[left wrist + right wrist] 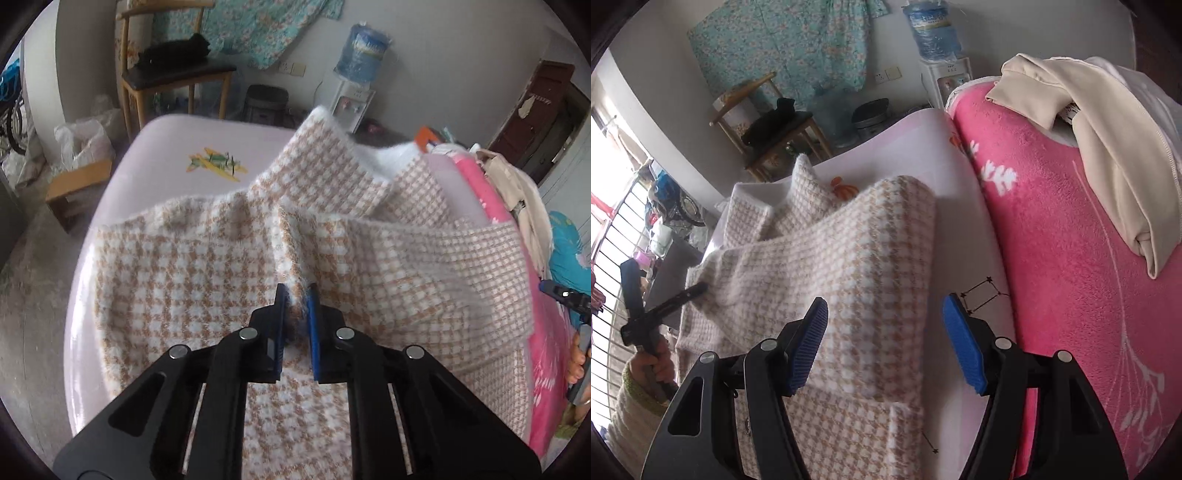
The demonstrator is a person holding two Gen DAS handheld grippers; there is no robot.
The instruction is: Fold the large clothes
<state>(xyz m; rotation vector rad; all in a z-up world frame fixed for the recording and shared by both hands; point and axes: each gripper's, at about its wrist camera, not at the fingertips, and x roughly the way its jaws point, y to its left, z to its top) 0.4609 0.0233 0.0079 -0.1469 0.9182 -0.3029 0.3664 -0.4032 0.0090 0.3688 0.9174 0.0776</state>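
A large fuzzy garment (192,280) in beige-and-white check lies spread and partly folded on a pale pink bed sheet (162,147). My left gripper (297,295) is shut on a raised ridge of this fabric, which is pinched between its blue pads. In the right wrist view the same garment (857,251) shows a folded sleeve-like band ending in a rounded edge. My right gripper (886,301) hangs open above that band, its pads (964,343) wide apart and touching nothing. The left gripper (698,288) appears there at the garment's left side, held by a hand (653,362).
A pink fleece blanket (1052,258) with white flowers lies right of the sheet, and a cream garment (1108,147) is piled on it. Beyond the bed stand a wooden chair (177,77), a water dispenser (354,96) and a bin (266,103). A cardboard box (74,184) sits on the floor.
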